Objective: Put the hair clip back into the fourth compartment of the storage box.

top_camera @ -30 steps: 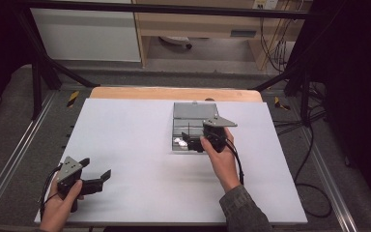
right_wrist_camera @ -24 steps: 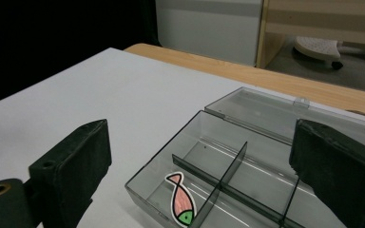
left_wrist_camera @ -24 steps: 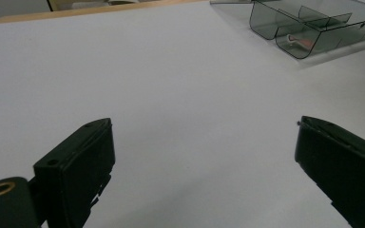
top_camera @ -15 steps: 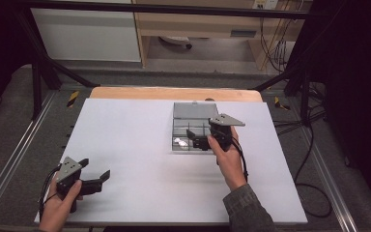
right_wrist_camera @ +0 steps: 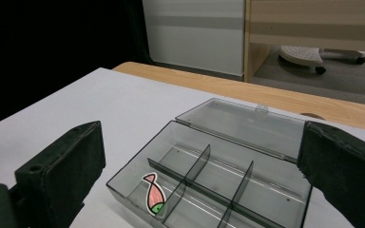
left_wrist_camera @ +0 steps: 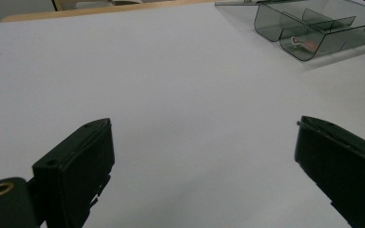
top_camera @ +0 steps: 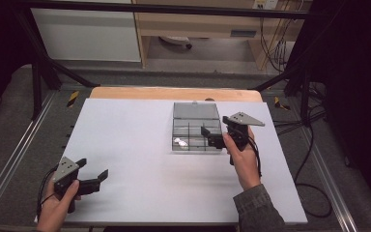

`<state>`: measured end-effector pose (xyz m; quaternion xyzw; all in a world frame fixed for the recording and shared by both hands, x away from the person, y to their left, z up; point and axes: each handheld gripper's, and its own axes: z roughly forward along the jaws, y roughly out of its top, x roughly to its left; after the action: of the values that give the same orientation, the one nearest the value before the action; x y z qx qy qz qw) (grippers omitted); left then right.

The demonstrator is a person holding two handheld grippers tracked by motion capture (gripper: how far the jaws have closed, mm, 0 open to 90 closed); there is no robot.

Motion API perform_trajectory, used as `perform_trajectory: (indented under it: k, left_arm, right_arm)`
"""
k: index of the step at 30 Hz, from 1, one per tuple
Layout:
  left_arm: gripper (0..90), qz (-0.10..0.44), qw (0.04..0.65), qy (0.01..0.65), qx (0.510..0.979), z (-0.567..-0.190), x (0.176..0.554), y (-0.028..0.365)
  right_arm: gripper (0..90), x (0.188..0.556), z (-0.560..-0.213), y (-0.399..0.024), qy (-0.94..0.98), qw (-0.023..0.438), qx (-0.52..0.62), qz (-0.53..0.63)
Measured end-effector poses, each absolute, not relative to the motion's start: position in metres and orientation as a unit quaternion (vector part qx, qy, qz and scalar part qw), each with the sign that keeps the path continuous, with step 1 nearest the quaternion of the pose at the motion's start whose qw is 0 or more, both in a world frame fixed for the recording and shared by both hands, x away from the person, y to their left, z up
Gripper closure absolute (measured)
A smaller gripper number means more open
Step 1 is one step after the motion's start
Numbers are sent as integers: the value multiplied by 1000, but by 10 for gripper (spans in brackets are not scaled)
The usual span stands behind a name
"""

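Compartment box (top_camera: 196, 133) of smoky clear plastic sits open on the white tabletop (top_camera: 125, 145), toward the far right, lid laid flat behind it. A fish-shaped sticker (right_wrist_camera: 153, 193) lies in the near-left compartment. The right gripper (top_camera: 211, 137) hovers at the box's right edge, fingers (right_wrist_camera: 62, 173) released wide and holding nothing. To work in the box, the fingers should likely descend vertically, clear of the thin dividers. The right hand (top_camera: 241, 157) reaches forward with the wrist straight. The left gripper (top_camera: 96, 178) rests near the front-left corner of the tabletop, fingers spread and empty, pointing toward the box.
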<state>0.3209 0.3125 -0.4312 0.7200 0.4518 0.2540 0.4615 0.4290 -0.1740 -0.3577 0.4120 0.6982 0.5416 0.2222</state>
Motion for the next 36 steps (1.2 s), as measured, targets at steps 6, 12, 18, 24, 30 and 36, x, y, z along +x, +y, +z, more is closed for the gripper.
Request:
perform_trajectory:
  k: [6,12,18,24,30,36]
  left_arm:
    - [58,253,464,455,717,-430,319,316]
    - [59,253,464,455,717,-429,318,318]
    - [59,253,465,455,716,-429,317,319]
    - [59,252,462,458,716,-429,316,321]
    - [59,252,461,457,717,-429,315,321]
    - [59,250,461,456,719,-430,315,322]
  right_arm:
    - [24,421,-353,-188,704,221,416,532]
    - [23,411,-351,-202,703,220,419,532]
    - [25,403,-351,-213,703,221,420,530]
    - [25,394,-348,-222,702,221,416,533]
    - [24,384,-346,-232,698,225,417,536]
    - [27,375,-348,-240,698,226,417,537]
